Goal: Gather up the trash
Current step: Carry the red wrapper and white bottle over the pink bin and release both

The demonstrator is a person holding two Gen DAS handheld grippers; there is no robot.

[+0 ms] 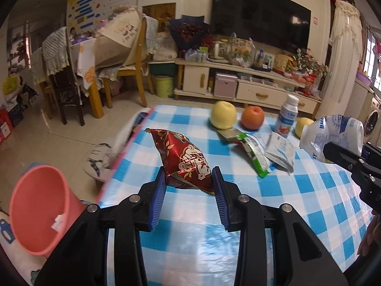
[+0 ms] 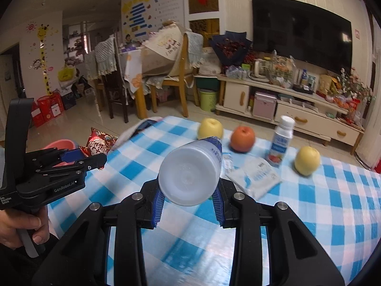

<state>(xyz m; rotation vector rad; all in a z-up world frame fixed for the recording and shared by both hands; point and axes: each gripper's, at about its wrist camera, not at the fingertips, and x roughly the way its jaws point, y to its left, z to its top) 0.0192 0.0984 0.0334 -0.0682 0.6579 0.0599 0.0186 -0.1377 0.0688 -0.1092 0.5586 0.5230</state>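
Left wrist view: the left gripper [image 1: 188,178] pinches a red snack wrapper [image 1: 183,157] above the checked table [image 1: 309,190]; crinkly foil, light and slippery, best gripped across its bulging middle; the pink bin [image 1: 38,205] is partly cut off

Right wrist view: the right gripper [image 2: 189,191] clamps a crushed white bottle [image 2: 190,171], light and springy; its neck is hidden

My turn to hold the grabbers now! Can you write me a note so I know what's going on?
Left gripper: shut on the red snack bag, lifted off the table.
Right gripper: shut on the white bottle, also lifted.
Pink bin: on the floor beside the table's left edge, with one small scrap inside.
Done: both pieces picked up, neither dropped in yet.
Left: the green wrapper and white packet on the checked cloth. The fruit and upright bottle are probably not trash.
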